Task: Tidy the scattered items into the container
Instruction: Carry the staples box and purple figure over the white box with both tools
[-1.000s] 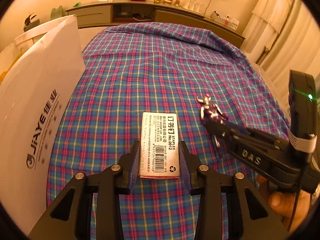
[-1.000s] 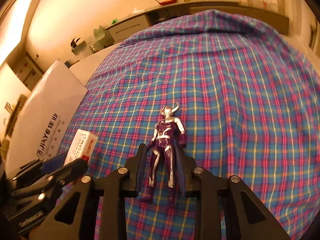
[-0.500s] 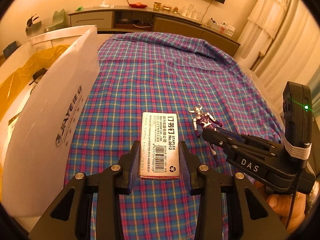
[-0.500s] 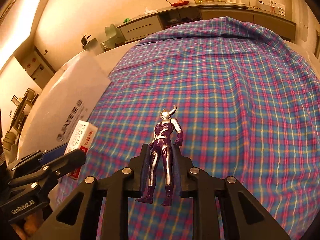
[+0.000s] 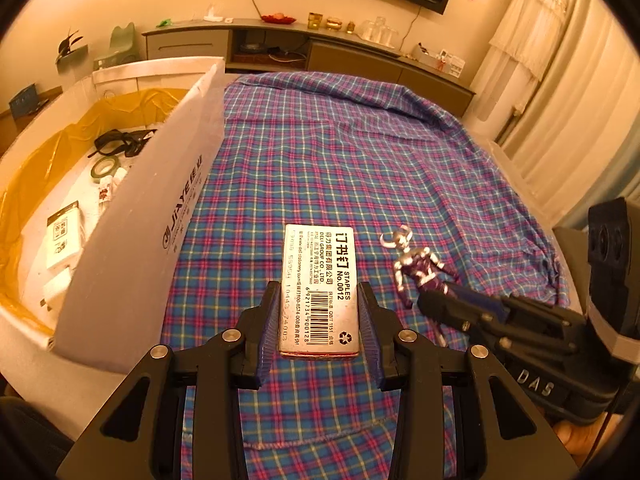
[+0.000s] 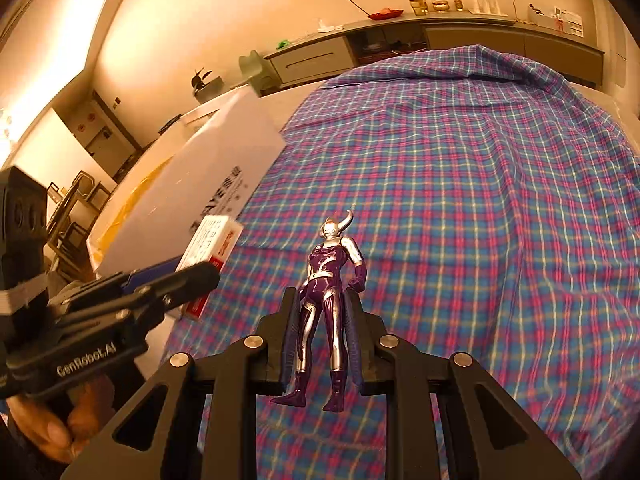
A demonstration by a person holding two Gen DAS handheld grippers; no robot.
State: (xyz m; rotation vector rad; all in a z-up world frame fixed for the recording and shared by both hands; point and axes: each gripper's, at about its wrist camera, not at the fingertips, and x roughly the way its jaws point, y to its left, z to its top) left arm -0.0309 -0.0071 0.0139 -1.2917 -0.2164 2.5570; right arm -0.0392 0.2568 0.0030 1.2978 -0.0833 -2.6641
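Note:
My left gripper (image 5: pixel 319 318) is shut on a white box of staples (image 5: pixel 318 288) with a barcode label, held above the plaid cloth (image 5: pixel 360 168). The same box (image 6: pixel 210 252) shows at the left in the right wrist view. My right gripper (image 6: pixel 323 326) is shut on the legs of a purple and silver toy figure (image 6: pixel 326 280), lifted off the cloth; the figure (image 5: pixel 416 264) also appears at the right in the left wrist view. The white container box (image 5: pixel 132 248) stands left of the cloth, its raised flap toward me.
Inside the container lie a roll of green tape (image 5: pixel 103 168), black glasses (image 5: pixel 120 142), a small carton (image 5: pixel 64 236) and a yellow liner. A low cabinet (image 5: pixel 320 50) with small items runs along the far wall. Curtains (image 5: pixel 560 92) hang at the right.
Both grippers have moved left toward the container and risen, carrying the staples box and the figure. The container's inside has come into the left wrist view.

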